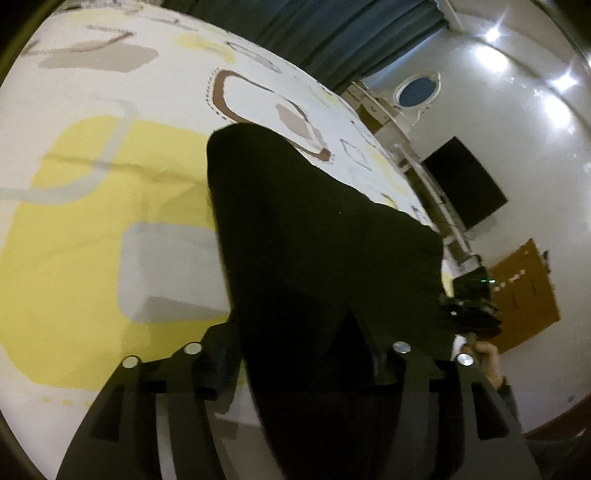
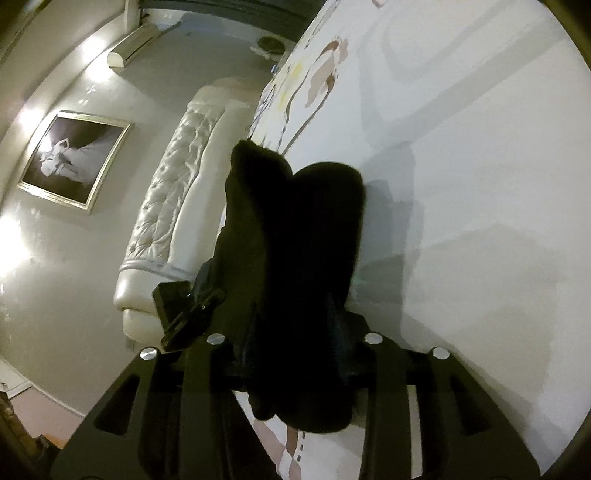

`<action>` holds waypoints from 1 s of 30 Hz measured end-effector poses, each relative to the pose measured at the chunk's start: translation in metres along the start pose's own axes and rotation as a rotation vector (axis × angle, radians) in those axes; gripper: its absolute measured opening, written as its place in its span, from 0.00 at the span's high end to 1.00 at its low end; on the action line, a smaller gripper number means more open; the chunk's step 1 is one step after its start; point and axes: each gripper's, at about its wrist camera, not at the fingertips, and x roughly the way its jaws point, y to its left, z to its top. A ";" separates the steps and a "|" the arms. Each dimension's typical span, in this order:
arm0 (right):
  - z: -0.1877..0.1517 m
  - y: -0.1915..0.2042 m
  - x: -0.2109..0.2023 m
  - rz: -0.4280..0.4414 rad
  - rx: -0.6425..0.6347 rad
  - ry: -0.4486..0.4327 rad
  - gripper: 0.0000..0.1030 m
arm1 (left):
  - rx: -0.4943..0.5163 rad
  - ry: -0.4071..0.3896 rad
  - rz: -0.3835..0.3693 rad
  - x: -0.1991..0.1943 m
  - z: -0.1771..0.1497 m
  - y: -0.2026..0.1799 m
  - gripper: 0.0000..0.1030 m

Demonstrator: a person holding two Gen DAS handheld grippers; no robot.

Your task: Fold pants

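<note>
Black pants [image 1: 314, 221] stretch from the patterned bed sheet [image 1: 92, 221] back to both grippers. My left gripper [image 1: 301, 362] stands wide, with the cloth spread loosely between its fingers and not pinched; sheet shows beside the left finger. In the right wrist view the pants [image 2: 295, 229] rise in a thick bunch that fills the gap of my right gripper [image 2: 297, 363], touching both fingers. Each view shows the other gripper at the cloth's edge: the right gripper [image 1: 469, 310] held by a hand [image 1: 487, 362], and the left gripper [image 2: 184, 314].
The bed sheet [image 2: 480, 184] is white with yellow, grey and brown shapes. A tufted cream headboard [image 2: 166, 221] and a framed picture [image 2: 74, 158] lie to the left. Dark curtains [image 1: 332, 33], a black screen [image 1: 465, 181] and a wooden cabinet [image 1: 524, 291] stand beyond the bed.
</note>
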 end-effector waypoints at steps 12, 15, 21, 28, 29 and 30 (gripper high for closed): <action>-0.063 0.083 -0.019 -0.545 -0.273 -0.246 0.28 | 0.142 -0.219 0.536 -0.035 -0.037 -0.058 0.19; -0.087 0.101 -0.007 -0.636 -0.332 -0.270 0.21 | 0.146 -0.257 0.646 -0.040 -0.052 -0.071 0.18; -0.127 0.116 0.019 -0.715 -0.405 -0.270 0.12 | 0.067 -0.307 0.712 -0.051 -0.084 -0.086 0.18; -0.160 0.133 0.044 -0.795 -0.508 -0.259 0.12 | 0.041 -0.317 0.605 -0.060 -0.110 -0.103 0.18; -0.160 0.134 0.045 -0.791 -0.508 -0.257 0.12 | 0.055 -0.303 0.594 -0.060 -0.114 -0.106 0.18; -0.162 0.135 0.046 -0.791 -0.509 -0.255 0.12 | 0.072 -0.293 0.583 -0.058 -0.117 -0.108 0.18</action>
